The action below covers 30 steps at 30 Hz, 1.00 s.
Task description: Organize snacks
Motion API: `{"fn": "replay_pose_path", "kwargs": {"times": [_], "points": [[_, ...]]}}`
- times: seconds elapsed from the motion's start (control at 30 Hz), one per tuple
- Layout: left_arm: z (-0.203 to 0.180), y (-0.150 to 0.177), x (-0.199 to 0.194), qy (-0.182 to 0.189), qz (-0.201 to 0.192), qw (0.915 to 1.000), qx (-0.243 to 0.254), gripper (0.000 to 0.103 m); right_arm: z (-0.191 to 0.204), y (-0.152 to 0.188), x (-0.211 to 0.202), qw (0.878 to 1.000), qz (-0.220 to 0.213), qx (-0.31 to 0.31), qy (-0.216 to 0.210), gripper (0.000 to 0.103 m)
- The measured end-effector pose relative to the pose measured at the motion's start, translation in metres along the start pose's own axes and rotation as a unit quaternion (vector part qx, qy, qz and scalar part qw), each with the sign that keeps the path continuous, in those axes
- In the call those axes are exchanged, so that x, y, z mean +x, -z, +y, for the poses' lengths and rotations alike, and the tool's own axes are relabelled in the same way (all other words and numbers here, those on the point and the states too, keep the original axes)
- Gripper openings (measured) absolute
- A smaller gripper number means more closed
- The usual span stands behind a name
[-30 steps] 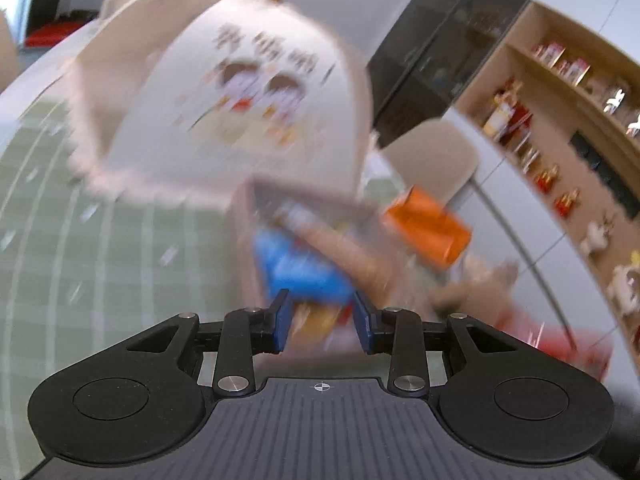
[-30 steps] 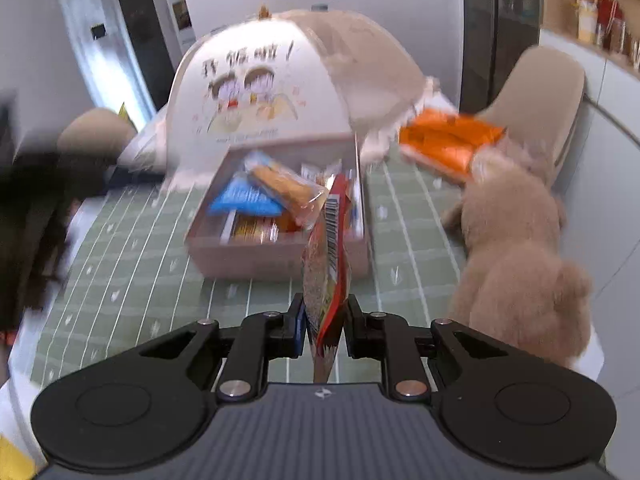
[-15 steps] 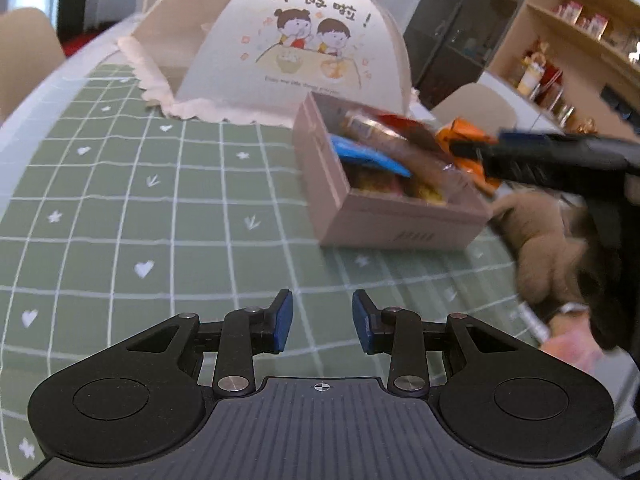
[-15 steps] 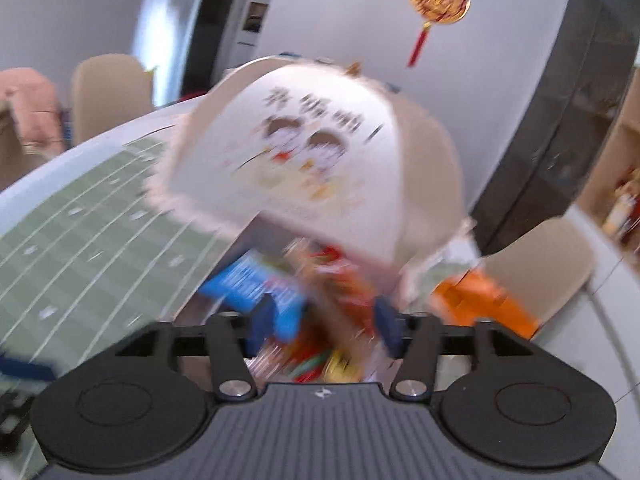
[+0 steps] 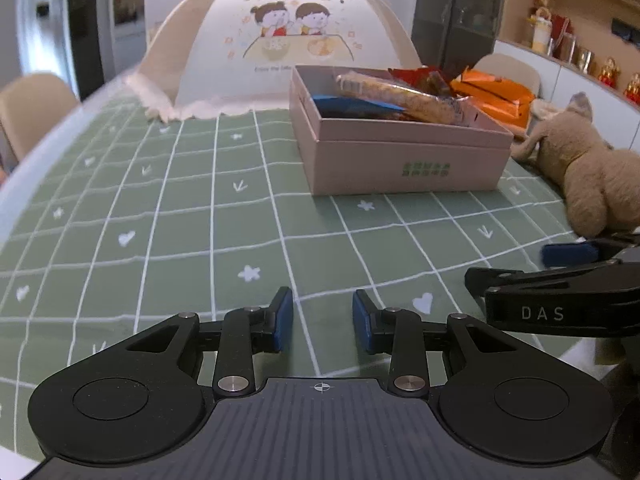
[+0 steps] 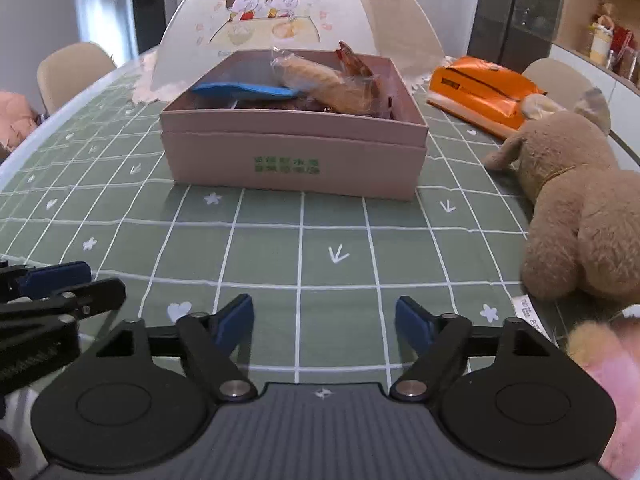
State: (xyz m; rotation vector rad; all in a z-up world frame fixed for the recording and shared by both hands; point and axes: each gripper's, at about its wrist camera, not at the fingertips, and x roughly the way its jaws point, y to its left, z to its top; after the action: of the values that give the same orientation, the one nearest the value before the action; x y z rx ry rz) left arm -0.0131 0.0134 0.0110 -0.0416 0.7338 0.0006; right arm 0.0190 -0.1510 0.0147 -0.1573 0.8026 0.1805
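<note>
1. right gripper (image 6: pixel 324 320): jaws just been opening, now wide, nothing between them, above the green grid-patterned tablecloth (image 6: pixel 280 240).
2. left gripper (image 5: pixel 322 320): jaws narrowly parted, empty.
3. wrapped snacks (image 6: pixel 320 80) piled in the pale pink cardboard box (image 6: pixel 294 152), in front of the white dome-shaped food cover (image 6: pixel 280 4).
4. brown plush toy (image 6: pixel 576 200) right of the box.

Left gripper (image 5: pixel 322 322): pitched downward, jaws partly apart, nothing between the blue pads.
Right gripper (image 6: pixel 325 326): pitched downward, jaws wide and just been opening, empty.
Spacing: side by side, near each other; seemingly not touching, though edges blur.
</note>
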Motion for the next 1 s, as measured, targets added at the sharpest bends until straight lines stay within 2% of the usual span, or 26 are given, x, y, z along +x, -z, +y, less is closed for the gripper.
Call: {"fn": "replay_pose_path", "kwargs": {"times": [0.07, 0.17, 0.37, 0.63, 1.0], "points": [[-0.007, 0.0, 0.002, -0.011, -0.006, 0.9999, 0.003, 0.037, -0.001, 0.001, 0.004, 1.0, -0.004, 0.007, 0.023, 0.103], [-0.014, -0.001, 0.007, -0.022, -0.017, 0.9995, 0.012, 0.038, -0.015, 0.003, 0.009, 0.999, -0.011, 0.042, -0.005, 0.103], [-0.02, 0.006, 0.009, -0.04, -0.048, 0.998, 0.003, 0.038, -0.019, 0.008, 0.017, 0.998, -0.043, 0.039, -0.002, 0.103], [-0.021, 0.001, 0.014, -0.033, -0.048, 0.9983, 0.003, 0.038, -0.017, 0.011, 0.018, 0.997, -0.062, 0.033, -0.009, 0.103], [-0.02, 0.003, 0.013, -0.026, -0.048, 0.9985, 0.0, 0.038, -0.017, 0.01, 0.018, 0.997, -0.062, 0.034, -0.008, 0.103]]}}
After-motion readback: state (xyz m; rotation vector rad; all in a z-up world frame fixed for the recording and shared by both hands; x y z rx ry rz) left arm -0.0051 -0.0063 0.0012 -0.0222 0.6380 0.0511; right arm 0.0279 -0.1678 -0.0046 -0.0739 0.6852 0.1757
